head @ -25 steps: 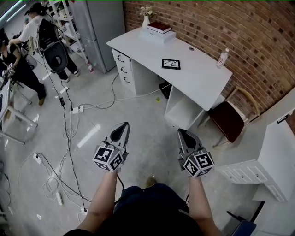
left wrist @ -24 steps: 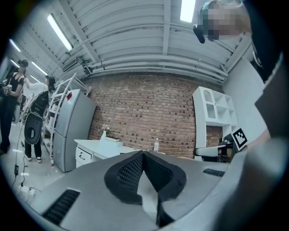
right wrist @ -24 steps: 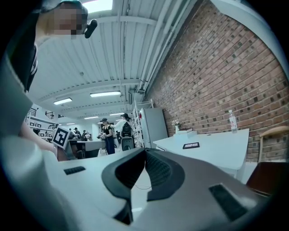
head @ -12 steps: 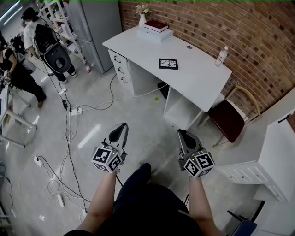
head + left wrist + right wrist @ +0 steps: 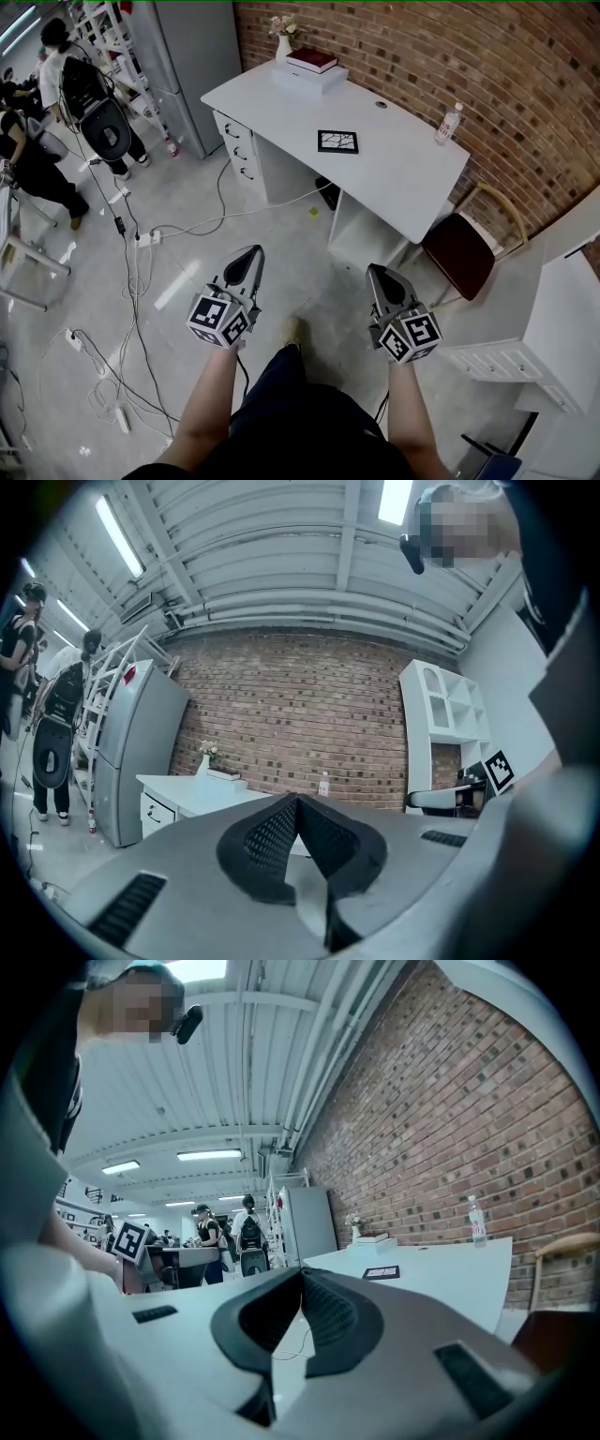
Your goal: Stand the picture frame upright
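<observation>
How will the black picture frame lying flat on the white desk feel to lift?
The thin black square picture frame looks stiff and probably light. Lying flat on the white desk, its edges may be hard to pinch. Its pale front could be glass, so maybe slippery and breakable.

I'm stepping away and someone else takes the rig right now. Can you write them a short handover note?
Left tongs: shut, empty, held over the floor.
Right tongs: shut, empty, also over the floor.
Picture frame: lying flat in the middle of the white desk, well ahead of both tongs.
Done: nothing; the frame is untouched.
Left: walk up to the desk, open the tongs, grip the frame and stand it upright.
</observation>
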A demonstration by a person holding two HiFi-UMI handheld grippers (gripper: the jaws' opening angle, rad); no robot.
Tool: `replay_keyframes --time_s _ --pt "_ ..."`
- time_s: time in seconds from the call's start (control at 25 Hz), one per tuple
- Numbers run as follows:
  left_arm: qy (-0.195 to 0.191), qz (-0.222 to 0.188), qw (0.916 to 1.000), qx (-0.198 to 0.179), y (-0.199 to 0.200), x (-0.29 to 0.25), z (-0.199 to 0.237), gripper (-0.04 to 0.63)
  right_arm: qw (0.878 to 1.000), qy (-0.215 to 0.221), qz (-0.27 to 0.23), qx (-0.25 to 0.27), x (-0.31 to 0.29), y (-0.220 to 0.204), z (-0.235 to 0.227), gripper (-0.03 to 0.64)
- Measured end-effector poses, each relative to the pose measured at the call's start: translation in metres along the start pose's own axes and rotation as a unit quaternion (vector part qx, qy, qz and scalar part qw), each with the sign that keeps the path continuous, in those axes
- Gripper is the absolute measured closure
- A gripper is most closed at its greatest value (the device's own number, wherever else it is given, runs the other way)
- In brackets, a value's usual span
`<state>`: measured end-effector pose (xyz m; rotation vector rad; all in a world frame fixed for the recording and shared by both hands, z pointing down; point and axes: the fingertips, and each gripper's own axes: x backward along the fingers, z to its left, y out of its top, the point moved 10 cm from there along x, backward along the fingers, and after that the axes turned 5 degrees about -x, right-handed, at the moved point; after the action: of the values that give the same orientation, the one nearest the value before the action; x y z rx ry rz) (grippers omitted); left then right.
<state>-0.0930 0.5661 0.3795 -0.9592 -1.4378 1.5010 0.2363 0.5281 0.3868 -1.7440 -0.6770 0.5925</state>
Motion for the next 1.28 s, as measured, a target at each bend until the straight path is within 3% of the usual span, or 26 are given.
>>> replay_keyframes --time_s 1.28 --pt "-0.056 0.019 0.9982 0.006 -0.007 -0.215 0.147 0.591 0.997 -0.069 0.011 -0.035 -0.190 0.020 -0.110 0.612"
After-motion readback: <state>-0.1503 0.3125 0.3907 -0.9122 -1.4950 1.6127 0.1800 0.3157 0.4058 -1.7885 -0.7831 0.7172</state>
